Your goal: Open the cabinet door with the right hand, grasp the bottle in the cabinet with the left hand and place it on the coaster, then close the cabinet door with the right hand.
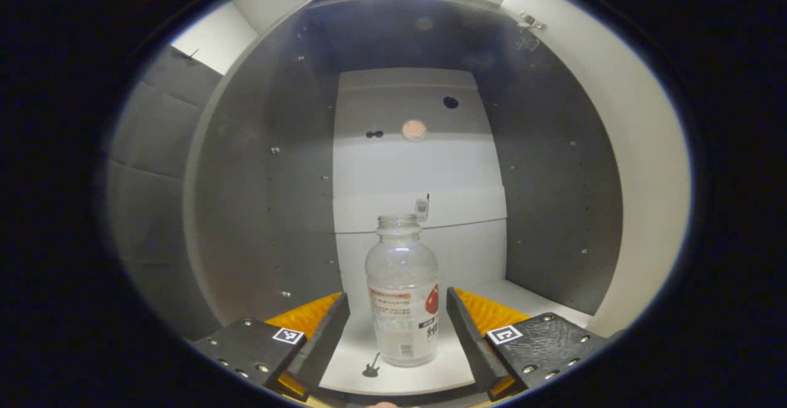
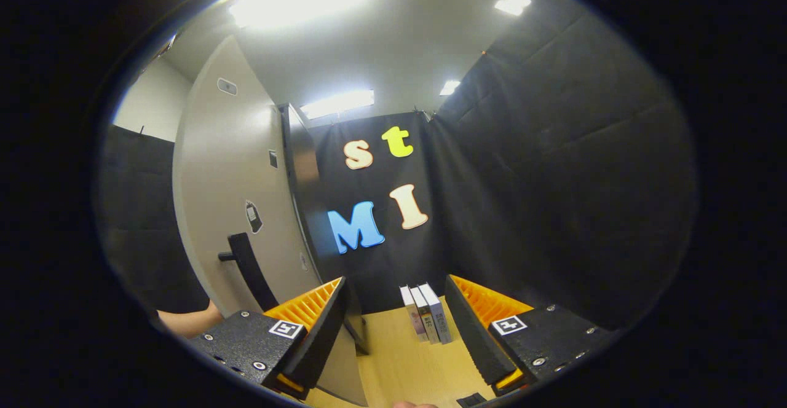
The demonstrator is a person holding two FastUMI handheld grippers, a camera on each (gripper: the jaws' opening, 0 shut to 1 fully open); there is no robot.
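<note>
— One bottle stands upright on the cabinet shelf, between the left gripper's spread jaws, untouched.

— Risk?

— It looks light and uncapped; a finger nudging it before closing could tip it.

— And the right gripper?

— Jaws spread, empty, beside the open door; a swing could bump the books on the bench.

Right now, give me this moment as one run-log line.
door: open | bottle: upright in cabinet, between open left gripper fingers, not gripped | right gripper: open, off handle
</note>
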